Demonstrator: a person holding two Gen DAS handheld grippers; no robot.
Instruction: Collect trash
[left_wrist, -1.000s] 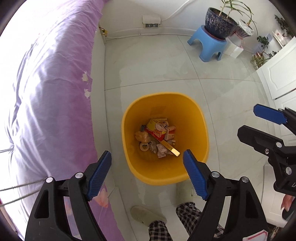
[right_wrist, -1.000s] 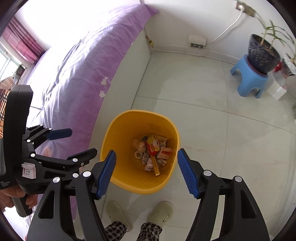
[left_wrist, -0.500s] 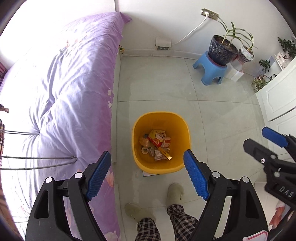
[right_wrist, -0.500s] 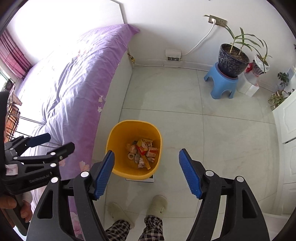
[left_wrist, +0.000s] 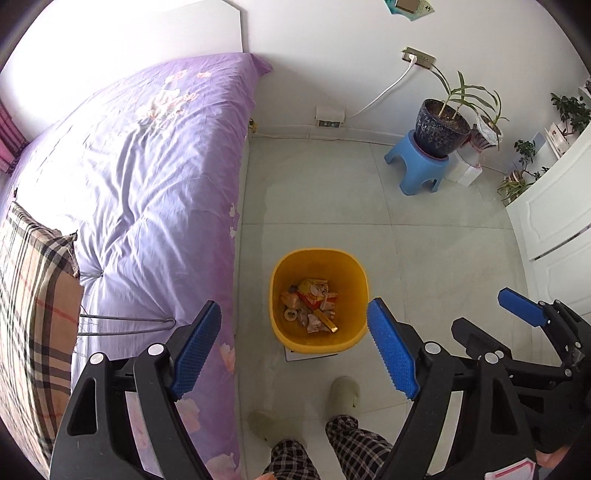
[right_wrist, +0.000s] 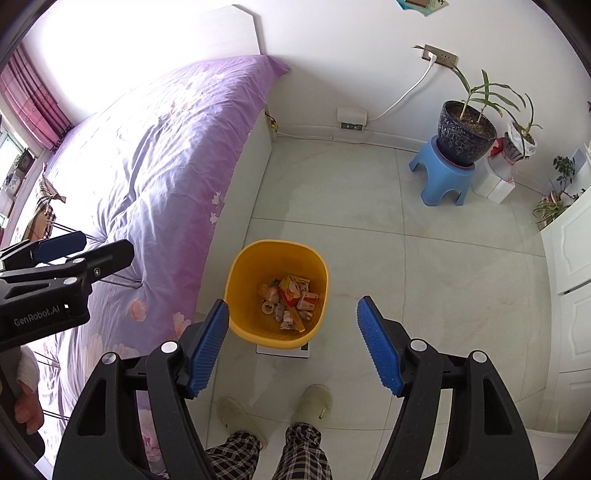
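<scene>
Standing over the floor in grey slippers (right_wrist: 312, 400) and checked trousers, the person holds both tools high and well above everything — the left claw (left_wrist: 295, 350) with its blue pads spread wide and nothing between them, the right claw (right_wrist: 293, 345) likewise apart and empty. Held up like that, I'd judge they are surveying the room for more litter, or finished with a drop. Below and just ahead sits the yellow bin (left_wrist: 319, 338), close beside the bed (left_wrist: 147, 166), with the trash (left_wrist: 312, 304) lying in its bottom: a red-and-yellow carton, small boxes, crumpled wrappers and a pale ring, though the smaller bits are too tiny to name. A white sheet or card pokes out from under the bin's near edge; most of it is hidden. The purple cover runs back to the wall, a plaid cushion (left_wrist: 33, 302) cut off at the left edge. Farther off, a blue stool (right_wrist: 443, 177) carries a dark plant pot (right_wrist: 466, 134), placed by the wall socket; more plants beyond are clipped by the frame. No loose litter shows on the tiles.
</scene>
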